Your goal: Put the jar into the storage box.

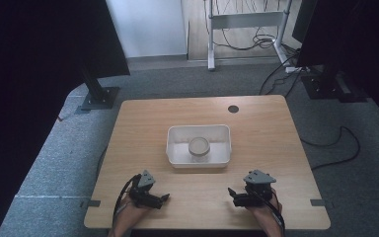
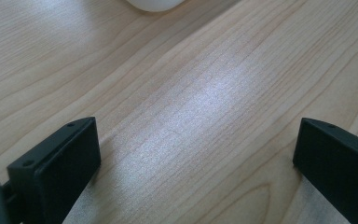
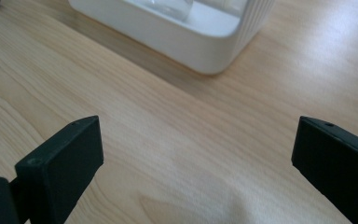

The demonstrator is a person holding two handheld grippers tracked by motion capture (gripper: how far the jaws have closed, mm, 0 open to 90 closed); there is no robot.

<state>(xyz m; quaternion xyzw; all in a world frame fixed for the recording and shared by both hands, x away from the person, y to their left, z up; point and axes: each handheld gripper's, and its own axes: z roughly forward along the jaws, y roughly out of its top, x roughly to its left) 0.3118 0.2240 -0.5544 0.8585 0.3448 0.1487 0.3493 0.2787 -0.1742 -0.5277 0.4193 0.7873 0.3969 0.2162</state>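
You've got a light wooden table (image 1: pixel 143 123) with rounded corners and a white rectangular plastic tray (image 1: pixel 221 154) sitting pretty much dead centre on it, with a small round clear jar with a pale lid (image 1: pixel 199 147) standing upright inside the tray. Your left gripper (image 1: pixel 165 198) rests on the near edge, left of the tray and well apart from it, and your right gripper (image 1: pixel 231 192) sits opposite on the right side, tips pointing inward toward each other. There's a small dark round cable hole (image 1: pixel 233 108) near the table's far edge, and black cables (image 1: pixel 335 143) snake over the grey carpet.
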